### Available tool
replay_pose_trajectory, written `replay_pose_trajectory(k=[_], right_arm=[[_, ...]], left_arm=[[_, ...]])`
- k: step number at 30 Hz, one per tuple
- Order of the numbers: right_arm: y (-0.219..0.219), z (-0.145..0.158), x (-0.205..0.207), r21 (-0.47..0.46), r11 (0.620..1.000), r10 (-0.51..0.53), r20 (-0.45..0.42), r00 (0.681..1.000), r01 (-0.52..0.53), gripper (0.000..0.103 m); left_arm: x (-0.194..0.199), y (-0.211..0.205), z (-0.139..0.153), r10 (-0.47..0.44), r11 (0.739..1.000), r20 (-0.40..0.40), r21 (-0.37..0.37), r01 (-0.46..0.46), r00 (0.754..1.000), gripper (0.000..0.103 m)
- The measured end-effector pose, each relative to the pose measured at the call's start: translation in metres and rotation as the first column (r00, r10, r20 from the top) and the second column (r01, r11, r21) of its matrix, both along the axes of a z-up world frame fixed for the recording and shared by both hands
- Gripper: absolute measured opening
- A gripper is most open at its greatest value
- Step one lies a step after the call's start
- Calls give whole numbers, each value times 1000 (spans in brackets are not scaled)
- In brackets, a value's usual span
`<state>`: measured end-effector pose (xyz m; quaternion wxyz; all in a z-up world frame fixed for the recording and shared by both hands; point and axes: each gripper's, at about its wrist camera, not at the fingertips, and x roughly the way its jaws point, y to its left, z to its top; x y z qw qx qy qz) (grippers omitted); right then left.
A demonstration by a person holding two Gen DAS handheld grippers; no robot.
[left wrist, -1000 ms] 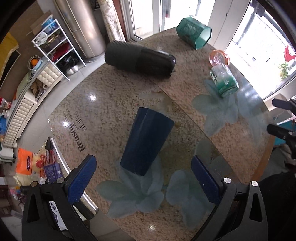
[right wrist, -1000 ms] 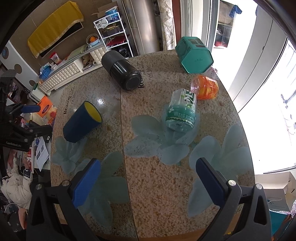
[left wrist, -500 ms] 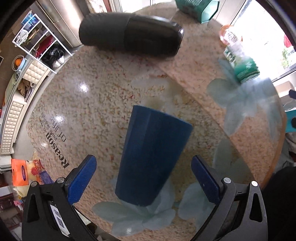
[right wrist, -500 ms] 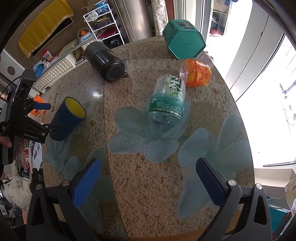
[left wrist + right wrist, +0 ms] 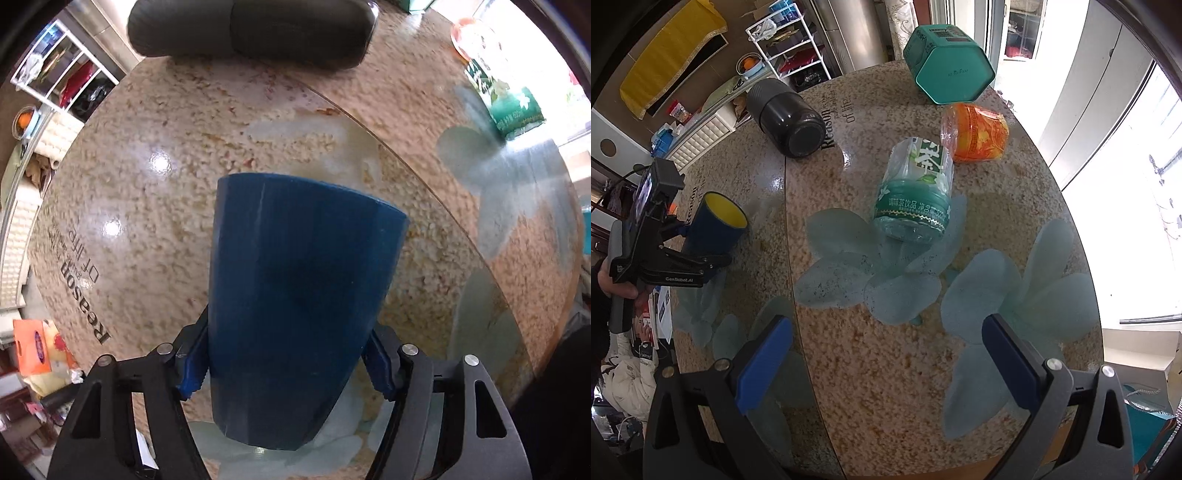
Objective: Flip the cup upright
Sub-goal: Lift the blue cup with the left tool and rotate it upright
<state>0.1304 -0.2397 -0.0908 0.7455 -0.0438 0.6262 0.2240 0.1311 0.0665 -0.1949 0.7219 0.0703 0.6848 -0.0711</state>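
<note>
Cup (image 5: 295,325), dark blue, on its side near the table (image 5: 886,369) rim at 9 o'clock, clamped by left gripper (image 5: 284,363).
Right gripper (image 5: 886,369) spread wide over bare tabletop at 6 o'clock; only its view shows the yellow interior, green tea bottle (image 5: 914,192), and teal hexagonal box (image 5: 947,64).

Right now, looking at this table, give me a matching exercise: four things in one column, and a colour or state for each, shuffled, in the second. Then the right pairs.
Things:
1. cup
2. tea bottle
3. hexagonal tin
4. right claw

States:
A. open, holding nothing
B. on its side, green label
C. teal, at the table's far edge
D. blue outside, yellow inside, gripped by the left claw

Pairs: 1-D, 2-B, 3-C, 4-A
</note>
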Motion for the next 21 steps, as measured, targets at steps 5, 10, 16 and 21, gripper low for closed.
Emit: replay_pose_trajectory(k=[5, 10, 16, 21], right_arm=[[6, 2, -2, -6, 1000, 1, 10, 1000, -1, 103], [6, 16, -14, 1, 1000, -1, 48, 999, 1, 103], [-8, 32, -33, 7, 998, -56, 79, 995, 55, 103], [-30, 43, -53, -11, 997, -81, 101, 992, 83, 103]], left_arm=[[-9, 6, 4, 122, 990, 12, -74, -120, 993, 70], [-27, 8, 32, 192, 975, 57, -126, -184, 980, 70], [-44, -8, 77, 280, 936, 96, -250, -249, 955, 70], [-59, -43, 79, 310, 914, 83, -301, -273, 947, 70]])
